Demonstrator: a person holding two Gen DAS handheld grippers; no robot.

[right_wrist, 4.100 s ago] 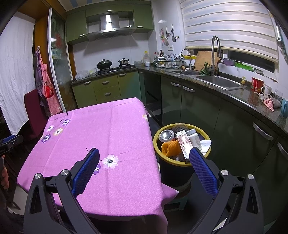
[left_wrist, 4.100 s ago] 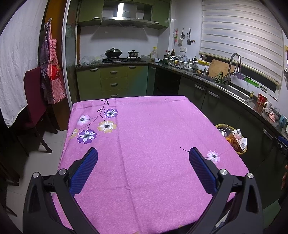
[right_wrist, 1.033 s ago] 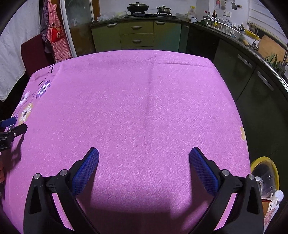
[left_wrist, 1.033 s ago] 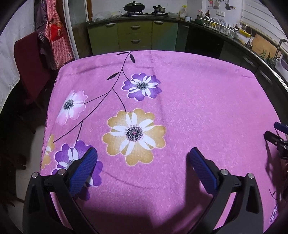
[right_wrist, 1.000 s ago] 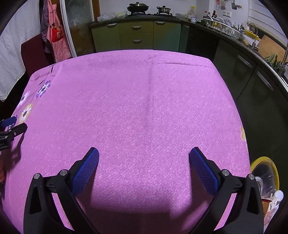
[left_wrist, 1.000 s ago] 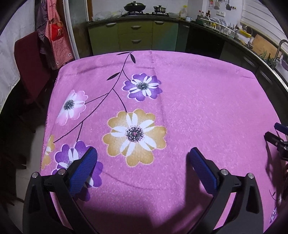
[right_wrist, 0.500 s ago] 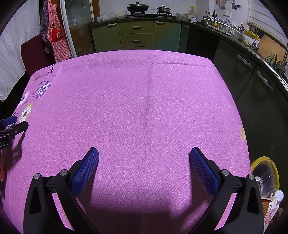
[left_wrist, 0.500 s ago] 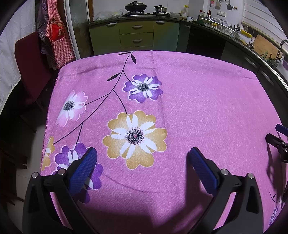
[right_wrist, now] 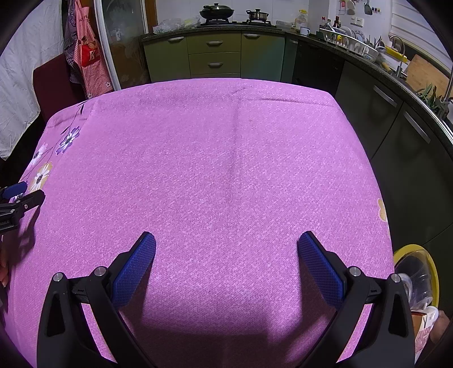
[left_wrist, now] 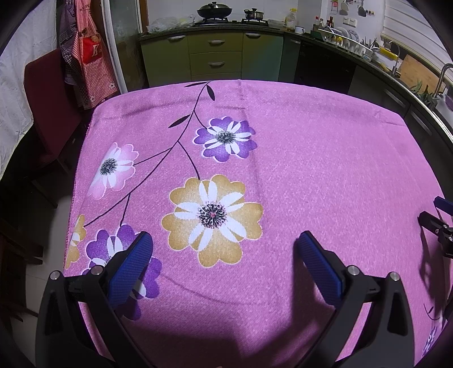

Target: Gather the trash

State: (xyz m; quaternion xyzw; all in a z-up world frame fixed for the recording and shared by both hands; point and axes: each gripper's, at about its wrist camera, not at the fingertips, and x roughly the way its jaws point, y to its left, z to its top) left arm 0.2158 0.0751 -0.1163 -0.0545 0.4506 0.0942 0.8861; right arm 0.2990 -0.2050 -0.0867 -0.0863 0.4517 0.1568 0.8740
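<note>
My left gripper (left_wrist: 223, 240) is open and empty, hovering over the left part of the pink flowered tablecloth (left_wrist: 311, 158). My right gripper (right_wrist: 226, 242) is open and empty over the plain right part of the same cloth (right_wrist: 226, 158). The yellow-rimmed trash bin (right_wrist: 407, 250) shows at the lower right beside the table, holding a clear plastic container (right_wrist: 414, 274) and a carton (right_wrist: 423, 328). No loose trash shows on the tablecloth. Each gripper's tip shows at the edge of the other's view: the right gripper in the left wrist view (left_wrist: 436, 223), the left gripper in the right wrist view (right_wrist: 19, 198).
A dark red chair (left_wrist: 51, 93) stands left of the table. Green kitchen cabinets (left_wrist: 215, 56) and a stove with pots (left_wrist: 215, 11) are behind. A dark counter with dish rack (right_wrist: 348, 36) and sink runs along the right.
Since four seconds ago both grippers have come in low over the tablecloth. In the last second the views have barely shifted; both grippers stay open.
</note>
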